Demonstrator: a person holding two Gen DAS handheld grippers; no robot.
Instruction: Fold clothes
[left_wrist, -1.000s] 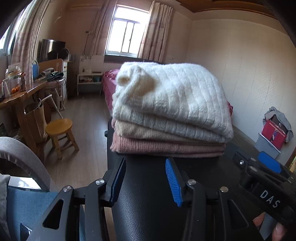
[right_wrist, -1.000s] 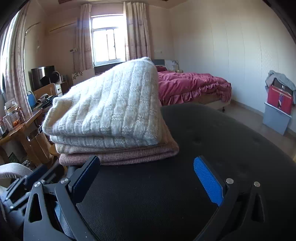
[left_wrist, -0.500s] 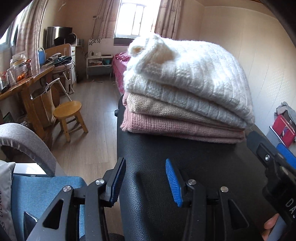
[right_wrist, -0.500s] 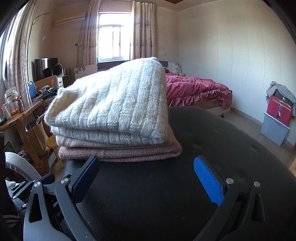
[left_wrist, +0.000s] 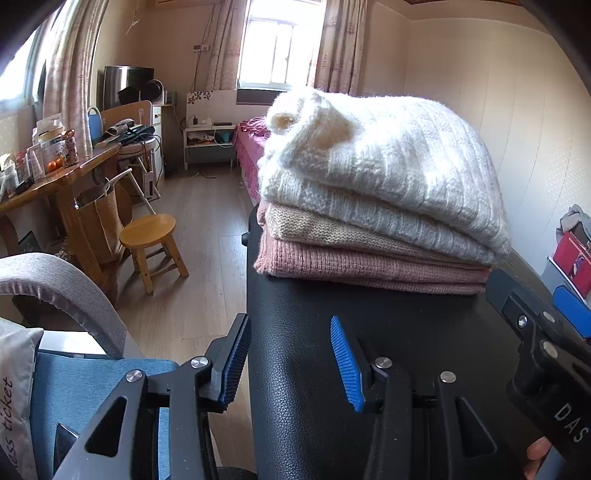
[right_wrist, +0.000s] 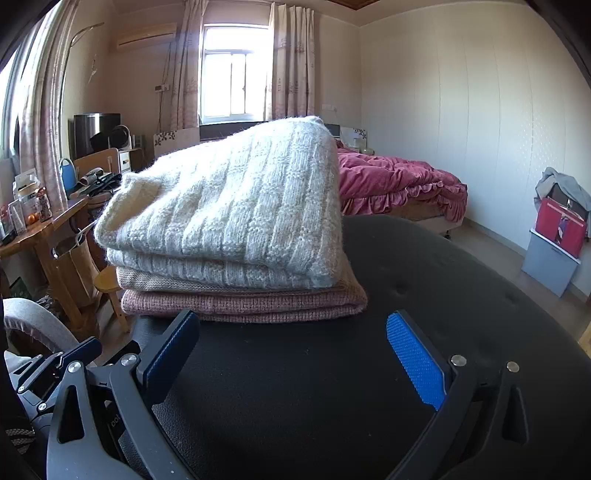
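Three folded knit sweaters are stacked on a black padded surface (left_wrist: 369, 369) (right_wrist: 424, 295): a thick white one (left_wrist: 388, 162) (right_wrist: 236, 206) on top, a beige one (left_wrist: 325, 229) (right_wrist: 155, 278) in the middle, a pink one (left_wrist: 351, 262) (right_wrist: 240, 304) at the bottom. My left gripper (left_wrist: 290, 362) stands open just short of the stack, astride the surface's left edge, nothing between its blue pads. My right gripper (right_wrist: 291, 354) is open wide in front of the stack, also empty; it shows at the right edge of the left wrist view (left_wrist: 546, 332).
To the left stand a small wooden stool (left_wrist: 147, 236), a cluttered wooden table (left_wrist: 48, 181) and a blue chair seat with a grey backrest (left_wrist: 74, 288). Behind the stack is a bed with a red cover (right_wrist: 399, 184). A grey box with a red bag (right_wrist: 554, 240) sits by the right wall.
The left wrist view has tilted and swung slightly, so the stack sits higher and further right, with more of the left floor showing. The right gripper has barely shifted. Both stay open.
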